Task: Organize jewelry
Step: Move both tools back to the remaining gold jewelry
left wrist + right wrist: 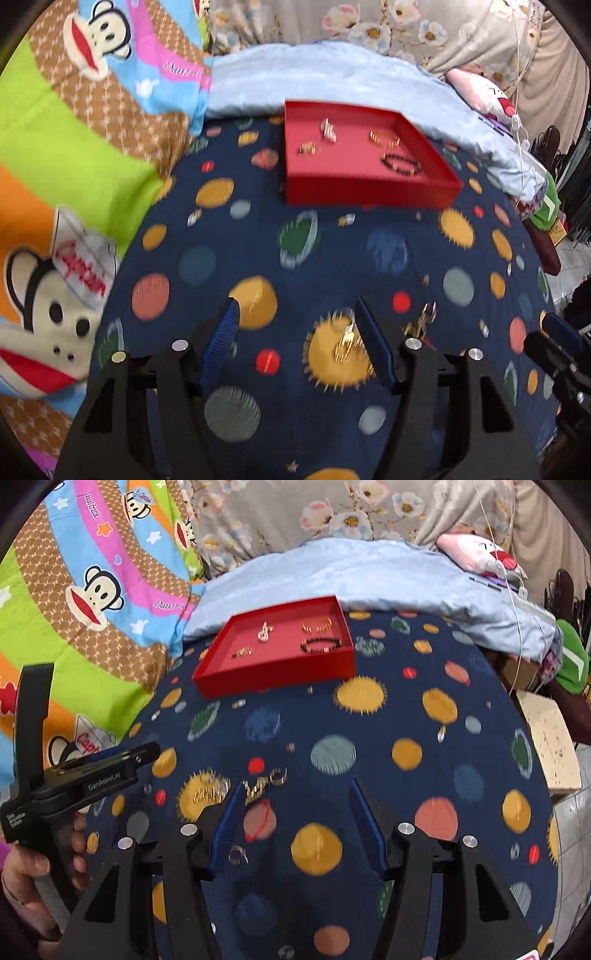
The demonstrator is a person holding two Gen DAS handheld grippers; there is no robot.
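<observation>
On a bed's planet-print sheet (369, 716), the left gripper (295, 306) hovers open and empty above a gold chain (345, 343). To its right, the right gripper (295, 786) stands open near a gold ring (277, 775) and silver ring (238, 854). Light, slippery, easily snagged, these probably want pinching across the band. Beyond, the red tray (273, 677) holds sorted pieces.

Low in the frame our right gripper (295, 814) has its blue jaws apart over the planet-print sheet (424, 709), nothing between the pads. A small ring (238, 854) lies by the left finger (225, 827); blurred gold pieces (258, 784) sit just above it. The red tray (273, 674) at upper centre holds a dark bead bracelet (319, 645). Our left gripper (147, 755) enters at left, gripped by a hand (26, 867).
</observation>
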